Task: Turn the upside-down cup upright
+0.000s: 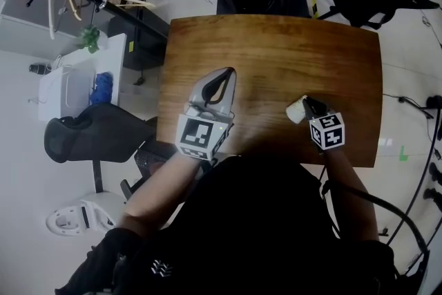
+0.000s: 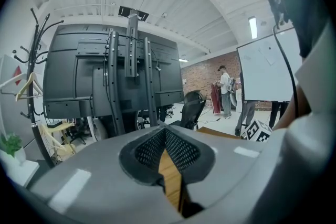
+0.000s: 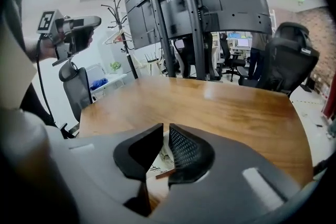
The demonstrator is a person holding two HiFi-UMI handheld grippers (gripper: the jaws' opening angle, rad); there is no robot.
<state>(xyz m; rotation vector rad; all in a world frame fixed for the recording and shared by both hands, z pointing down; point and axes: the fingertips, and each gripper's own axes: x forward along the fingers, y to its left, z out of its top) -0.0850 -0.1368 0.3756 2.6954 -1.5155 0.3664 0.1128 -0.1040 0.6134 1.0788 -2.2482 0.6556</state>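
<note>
Wood table point(image 1: 290, 52) fills the centre, with an office chair point(image 1: 90, 135) at nine o'clock. Left gripper point(image 1: 231, 71) has its jaws together; right gripper point(image 1: 308, 103) clamps the cup point(image 1: 295, 112)

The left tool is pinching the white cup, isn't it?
No, the right tool is pinching the white cup. The left tool is shut with nothing in it. The head view shows this, and in the right gripper view the cup's wall sits between that tool's jaws.

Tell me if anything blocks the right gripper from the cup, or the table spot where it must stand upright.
Nothing visible does. The right gripper is shut on the wall of the cup, the table around it shows only bare wood, and the left gripper is well apart.
</note>
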